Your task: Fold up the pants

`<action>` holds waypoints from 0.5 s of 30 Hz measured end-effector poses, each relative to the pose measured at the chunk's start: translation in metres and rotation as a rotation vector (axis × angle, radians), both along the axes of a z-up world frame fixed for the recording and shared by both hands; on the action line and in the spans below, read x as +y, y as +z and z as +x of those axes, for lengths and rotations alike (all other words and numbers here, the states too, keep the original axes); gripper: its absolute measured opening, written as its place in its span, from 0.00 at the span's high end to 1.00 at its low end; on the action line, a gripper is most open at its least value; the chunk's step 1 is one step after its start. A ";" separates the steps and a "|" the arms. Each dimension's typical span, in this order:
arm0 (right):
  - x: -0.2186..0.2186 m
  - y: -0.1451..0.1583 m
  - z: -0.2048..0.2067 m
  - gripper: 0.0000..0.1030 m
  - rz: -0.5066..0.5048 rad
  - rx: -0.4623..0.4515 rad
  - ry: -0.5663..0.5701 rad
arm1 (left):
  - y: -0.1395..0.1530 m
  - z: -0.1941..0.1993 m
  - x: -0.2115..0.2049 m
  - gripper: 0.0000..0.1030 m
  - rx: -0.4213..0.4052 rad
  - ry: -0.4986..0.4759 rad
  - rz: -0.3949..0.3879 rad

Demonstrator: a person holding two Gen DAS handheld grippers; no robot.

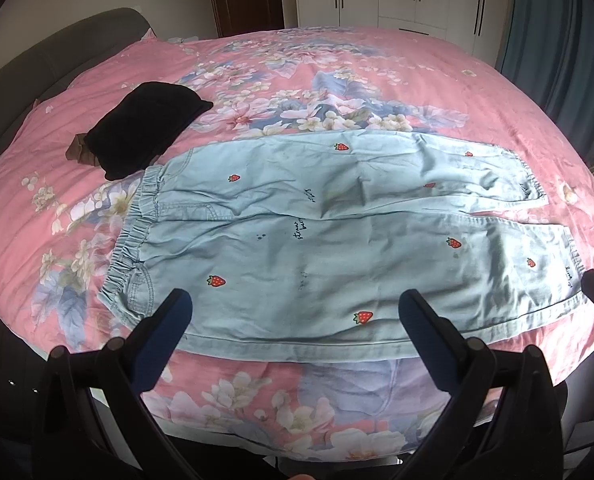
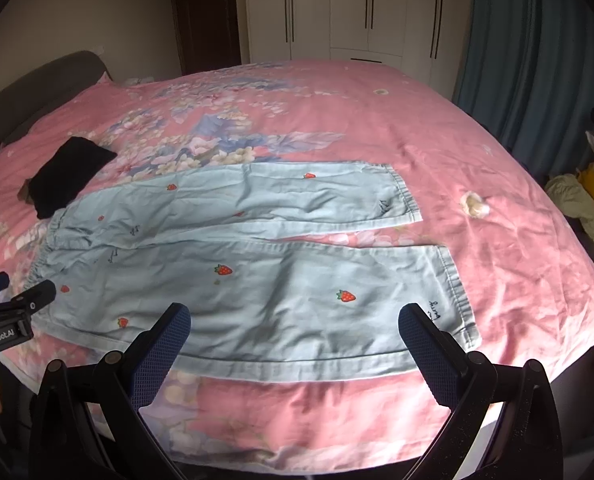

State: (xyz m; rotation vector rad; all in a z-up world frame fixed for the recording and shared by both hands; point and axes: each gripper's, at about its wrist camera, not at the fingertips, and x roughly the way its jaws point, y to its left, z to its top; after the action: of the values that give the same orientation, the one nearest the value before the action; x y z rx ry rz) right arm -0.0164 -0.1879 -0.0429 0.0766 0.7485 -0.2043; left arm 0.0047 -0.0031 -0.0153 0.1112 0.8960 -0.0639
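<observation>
Headboard (image 1: 37,52): grey padded, at the far left of the bed
Black garment (image 1: 145,128): folded dark cloth on the bedspread, its near edge touching or overlapping the waistband end of the pants; a brown scrap shows under its left side, too small to identify
Left gripper (image 1: 295,312): jaws spread wide, holding nothing, poised over the near edge of the pants towards the waist end
Pants (image 1: 337,232): pale blue with red strawberry prints, laid flat and unfolded across the pink floral bedspread (image 1: 337,64), elastic waistband to the left, legs running to the right
Right gripper (image 2: 295,322): jaws spread wide, empty, poised over the near leg close to its hem
Leg hems (image 2: 453,280): the two legs lie side by side with a narrow strip of bedspread showing between them
Wardrobe (image 2: 369,8): white doors with dark handles behind the bed
Curtain (image 2: 537,60): blue-grey, at the far right
</observation>
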 end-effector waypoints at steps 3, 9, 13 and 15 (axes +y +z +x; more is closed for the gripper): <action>-0.001 0.000 0.000 0.00 -0.001 -0.002 0.002 | 0.001 0.000 0.001 0.00 -0.001 0.006 -0.008; -0.002 0.000 0.001 0.00 -0.001 -0.001 0.002 | 0.003 0.004 0.007 0.00 -0.007 0.018 -0.034; -0.001 0.000 0.001 0.00 -0.016 -0.031 0.042 | -0.002 0.010 0.019 0.00 -0.022 0.045 -0.074; 0.003 -0.007 0.003 0.00 -0.056 -0.057 0.095 | -0.009 0.016 0.033 0.00 -0.013 0.067 -0.126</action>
State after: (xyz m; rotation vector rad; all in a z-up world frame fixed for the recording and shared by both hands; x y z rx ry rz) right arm -0.0138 -0.1847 -0.0499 -0.0063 0.6880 -0.1322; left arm 0.0207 0.0299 -0.0239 -0.0358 0.8801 -0.0566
